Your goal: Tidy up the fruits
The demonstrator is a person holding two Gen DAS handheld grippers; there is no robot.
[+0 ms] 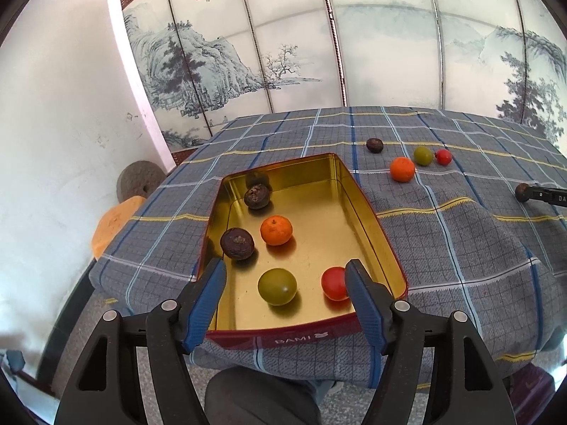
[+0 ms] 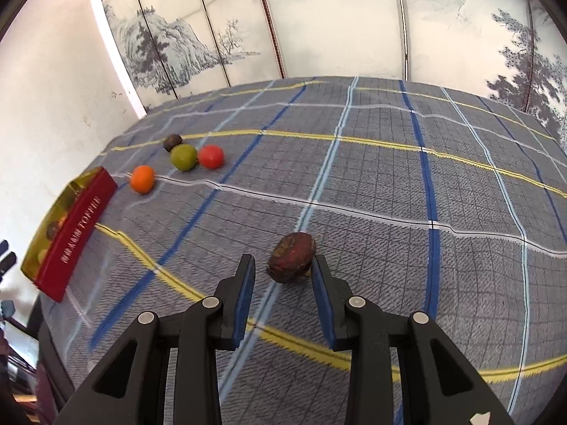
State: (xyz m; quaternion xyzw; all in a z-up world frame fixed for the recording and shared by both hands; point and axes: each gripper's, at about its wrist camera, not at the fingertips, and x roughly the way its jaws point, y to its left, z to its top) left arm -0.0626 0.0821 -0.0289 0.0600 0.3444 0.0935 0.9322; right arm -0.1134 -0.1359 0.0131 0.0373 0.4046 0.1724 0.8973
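Observation:
A red tin with a gold inside point(image 1: 372, 219) lies on the plaid tablecloth and holds two dark wrinkled fruits point(image 1: 236, 243), an orange point(image 1: 276, 230), a green fruit point(image 1: 277, 286) and a red fruit point(image 1: 333, 283). My left gripper point(image 1: 285, 276) is open and empty over the tin's near end. On the cloth lie a dark fruit point(image 2: 172, 141), a green fruit point(image 2: 183, 157), a red fruit point(image 2: 211, 156) and an orange point(image 2: 142, 178). My right gripper point(image 2: 283, 265) is open, with a dark brown fruit point(image 2: 291, 256) at its fingertips, next to the right finger. The tin point(image 2: 76, 233) shows at far left there.
The plaid tablecloth point(image 2: 389, 191) covers the table and hangs over its near edge point(image 1: 460, 304). A painted folding screen point(image 1: 319, 46) stands behind. A round stone point(image 1: 140, 186) and an orange stool point(image 1: 113, 223) sit left of the table.

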